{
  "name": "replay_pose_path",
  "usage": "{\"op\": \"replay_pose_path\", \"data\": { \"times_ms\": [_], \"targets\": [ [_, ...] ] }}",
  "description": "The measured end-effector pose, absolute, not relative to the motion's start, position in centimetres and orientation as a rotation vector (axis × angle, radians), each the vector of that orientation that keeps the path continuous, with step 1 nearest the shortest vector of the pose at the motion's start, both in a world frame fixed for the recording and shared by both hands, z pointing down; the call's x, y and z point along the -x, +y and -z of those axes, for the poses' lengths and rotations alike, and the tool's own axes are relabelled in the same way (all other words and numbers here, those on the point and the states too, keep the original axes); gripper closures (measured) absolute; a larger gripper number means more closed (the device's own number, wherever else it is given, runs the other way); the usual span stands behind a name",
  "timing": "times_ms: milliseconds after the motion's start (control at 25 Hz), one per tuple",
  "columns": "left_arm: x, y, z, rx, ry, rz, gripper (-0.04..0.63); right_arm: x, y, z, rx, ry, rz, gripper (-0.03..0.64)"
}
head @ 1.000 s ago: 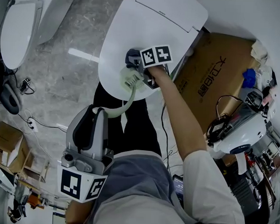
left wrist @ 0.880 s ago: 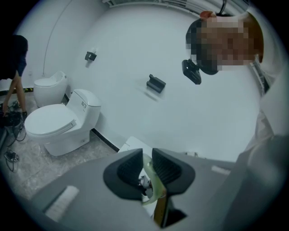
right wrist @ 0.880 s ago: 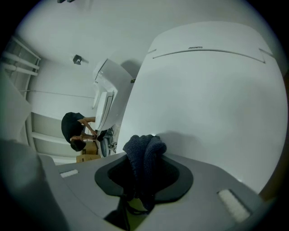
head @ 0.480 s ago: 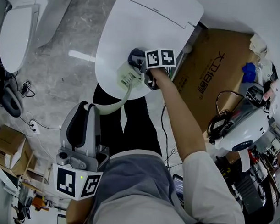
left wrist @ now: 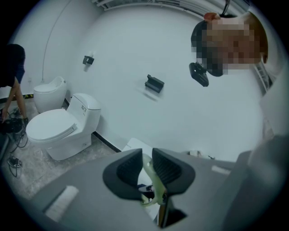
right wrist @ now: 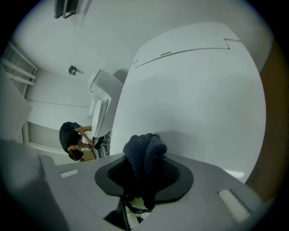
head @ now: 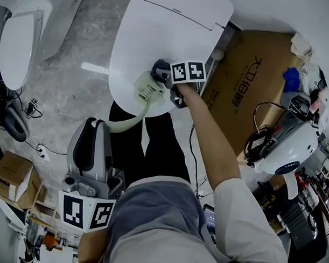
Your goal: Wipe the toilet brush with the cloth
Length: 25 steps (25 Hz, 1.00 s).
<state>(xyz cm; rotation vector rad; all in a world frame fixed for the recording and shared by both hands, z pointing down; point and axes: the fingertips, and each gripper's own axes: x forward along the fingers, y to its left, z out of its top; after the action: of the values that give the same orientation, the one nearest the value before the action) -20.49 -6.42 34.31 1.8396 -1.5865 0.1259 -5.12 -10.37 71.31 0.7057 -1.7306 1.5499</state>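
Left tongs (left wrist: 145,170) pinch the pale green handle of the toilet brush (head: 146,90). The brush head rests on the closed toilet lid (head: 162,31). Right tongs (right wrist: 143,178) clamp a dark knitted cloth (right wrist: 144,155), which touches the brush head.

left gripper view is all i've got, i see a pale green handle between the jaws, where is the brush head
observer: the toilet brush has its head lying over the closed white toilet lid, ahead of the left gripper.
operator: anything wiping it
observer: the right gripper is shut on a dark blue cloth, which sits right against the head, seemingly touching.
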Motion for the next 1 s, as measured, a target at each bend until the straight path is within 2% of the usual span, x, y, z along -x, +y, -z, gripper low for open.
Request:
{"op": "replay_pose_path", "data": {
  "times_ms": [1000],
  "targets": [
    [19.8, -6.6, -34.2, -1.825, -1.646, -0.149, 0.595, 0.8, -7.5, -71.4, -0.803, -1.706, -1.637, 0.500]
  ]
}}
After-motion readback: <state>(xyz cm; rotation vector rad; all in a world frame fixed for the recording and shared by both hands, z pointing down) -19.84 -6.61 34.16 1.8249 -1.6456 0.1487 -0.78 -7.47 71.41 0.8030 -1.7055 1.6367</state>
